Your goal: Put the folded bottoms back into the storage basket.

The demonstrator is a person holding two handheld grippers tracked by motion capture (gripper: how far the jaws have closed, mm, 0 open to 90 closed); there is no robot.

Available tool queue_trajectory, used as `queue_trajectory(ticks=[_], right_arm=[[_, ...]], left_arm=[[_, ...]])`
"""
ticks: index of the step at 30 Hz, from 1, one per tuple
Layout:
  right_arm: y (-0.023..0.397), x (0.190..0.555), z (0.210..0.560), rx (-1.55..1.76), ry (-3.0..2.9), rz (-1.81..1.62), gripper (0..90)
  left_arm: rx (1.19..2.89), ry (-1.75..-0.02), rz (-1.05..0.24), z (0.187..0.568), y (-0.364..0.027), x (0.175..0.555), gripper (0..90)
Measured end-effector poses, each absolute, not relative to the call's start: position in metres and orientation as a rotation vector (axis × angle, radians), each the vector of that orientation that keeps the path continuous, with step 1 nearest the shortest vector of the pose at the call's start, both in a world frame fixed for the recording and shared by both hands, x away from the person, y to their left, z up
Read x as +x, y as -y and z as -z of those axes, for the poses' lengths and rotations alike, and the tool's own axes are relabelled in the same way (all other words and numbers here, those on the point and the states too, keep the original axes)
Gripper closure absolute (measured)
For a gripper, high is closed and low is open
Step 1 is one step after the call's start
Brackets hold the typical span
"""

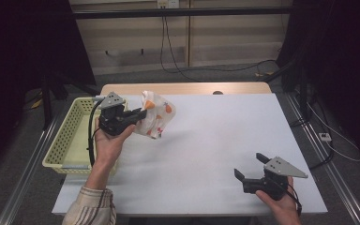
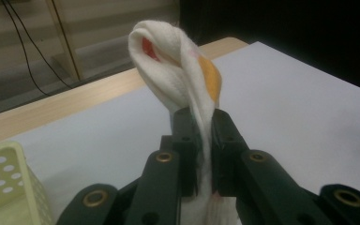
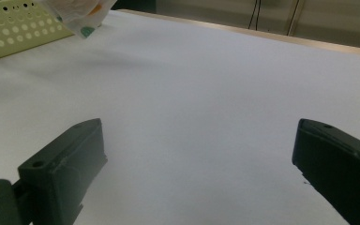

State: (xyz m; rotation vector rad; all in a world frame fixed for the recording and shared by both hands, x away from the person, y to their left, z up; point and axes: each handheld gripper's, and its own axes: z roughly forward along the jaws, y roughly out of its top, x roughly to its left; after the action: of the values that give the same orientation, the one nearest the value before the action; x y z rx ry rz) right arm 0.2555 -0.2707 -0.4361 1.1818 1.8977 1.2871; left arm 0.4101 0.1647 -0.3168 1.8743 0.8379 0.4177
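From the high view, the left gripper (image 1: 140, 114) pinches a white cloth (image 1: 155, 115) with orange spots, held off the white table (image 1: 206, 140) just beside the yellow basket (image 1: 70, 136), the fabric bunched and drooping toward the table past the jaws; the right gripper (image 1: 251, 168) rests at the table's near corner, jaws spread on nothing. In the left gripper view, the jaws press together on a fold of the cloth (image 2: 178, 75), whose long axis runs up and away from them in a soft loop. It looks light, limp and unbreakable, best taken by an edge or corner. In the right gripper view, the cloth's tip (image 3: 79, 16) hangs by the basket (image 3: 14, 28)
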Motion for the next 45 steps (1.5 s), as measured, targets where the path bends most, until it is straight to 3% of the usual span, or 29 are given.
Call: queue_trajectory(ticks=[45], right_arm=[[0.271,0.256,0.436,1.179,-1.91,-1.296,2.4]], left_arm=[[1.774,-0.864,-0.499,0.281,-0.225,0.381,82.8]])
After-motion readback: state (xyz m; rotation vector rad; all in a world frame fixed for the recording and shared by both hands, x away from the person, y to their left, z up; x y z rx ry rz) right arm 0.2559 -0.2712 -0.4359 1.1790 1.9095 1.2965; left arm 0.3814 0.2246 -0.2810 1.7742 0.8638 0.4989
